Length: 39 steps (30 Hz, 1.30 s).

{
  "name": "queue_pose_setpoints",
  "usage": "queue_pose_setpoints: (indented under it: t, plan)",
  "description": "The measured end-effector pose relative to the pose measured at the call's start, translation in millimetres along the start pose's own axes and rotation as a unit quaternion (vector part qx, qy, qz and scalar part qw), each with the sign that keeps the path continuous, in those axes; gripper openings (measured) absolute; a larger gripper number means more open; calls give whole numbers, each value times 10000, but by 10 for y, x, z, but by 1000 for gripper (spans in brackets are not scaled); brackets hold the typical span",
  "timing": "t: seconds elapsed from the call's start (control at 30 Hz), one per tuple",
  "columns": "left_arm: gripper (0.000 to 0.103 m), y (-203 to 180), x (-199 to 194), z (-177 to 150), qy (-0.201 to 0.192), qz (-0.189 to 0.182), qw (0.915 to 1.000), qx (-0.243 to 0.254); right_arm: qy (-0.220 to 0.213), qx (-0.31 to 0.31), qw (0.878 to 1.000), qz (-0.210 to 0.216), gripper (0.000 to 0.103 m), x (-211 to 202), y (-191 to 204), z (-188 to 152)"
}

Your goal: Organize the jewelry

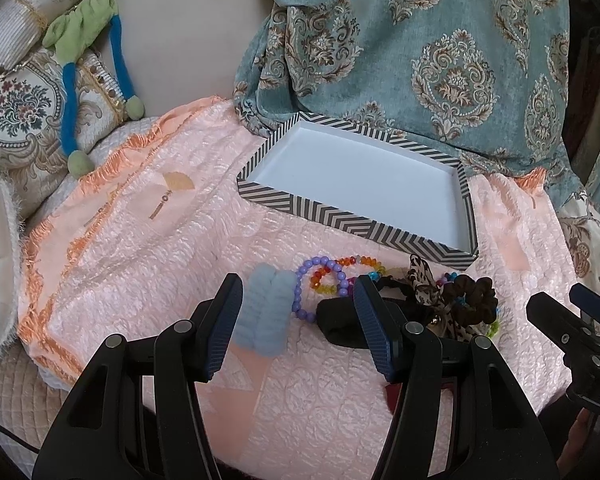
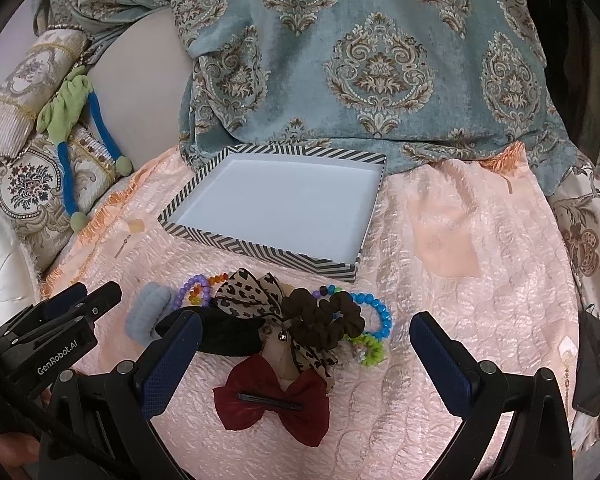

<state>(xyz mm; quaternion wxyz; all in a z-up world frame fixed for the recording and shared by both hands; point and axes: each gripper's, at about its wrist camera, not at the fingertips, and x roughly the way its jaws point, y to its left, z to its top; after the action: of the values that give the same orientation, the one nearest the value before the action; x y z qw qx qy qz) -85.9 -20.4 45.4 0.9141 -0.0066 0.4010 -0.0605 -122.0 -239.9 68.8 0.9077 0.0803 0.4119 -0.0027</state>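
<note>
"GenRobot.AI" marks the left gripper [image 2: 96, 300]; only the right gripper [image 2: 304, 348] view shows the red bow [image 2: 272, 400]; both grippers' fingers are spread, holding nothing.

Pink spread [image 2: 440, 280]: quilted cloth, puckered, slight sheen. Striped box [image 2: 260, 258]: cardboard, matt, smooth white inside. Red bow [image 2: 272, 400]: matt fabric (dark clip across it, material unclear). Leopard bow [image 2: 248, 294]: thin sheer cloth. Blue scrunchie [image 1: 264, 314]: fuzzy, soft. Purple beads [image 1: 320, 270]: smooth, glossy. Curtain [image 2: 380, 60]: woven chenille-like cloth. Gripper pads [image 2: 172, 368]: ribbed blue rubbery surface.
</note>
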Motion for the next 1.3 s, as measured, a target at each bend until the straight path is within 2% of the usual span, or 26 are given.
queue_pose_setpoints:
  t: [0.43,1.3]
  plan:
    - [58,-1,19,-30,4,-5,10000,31,37,53,10000,41,103,71,-36,17]
    - [58,6,274,-52,290,59,9996,21,248,26,9997,-70,103,304,-132,-21]
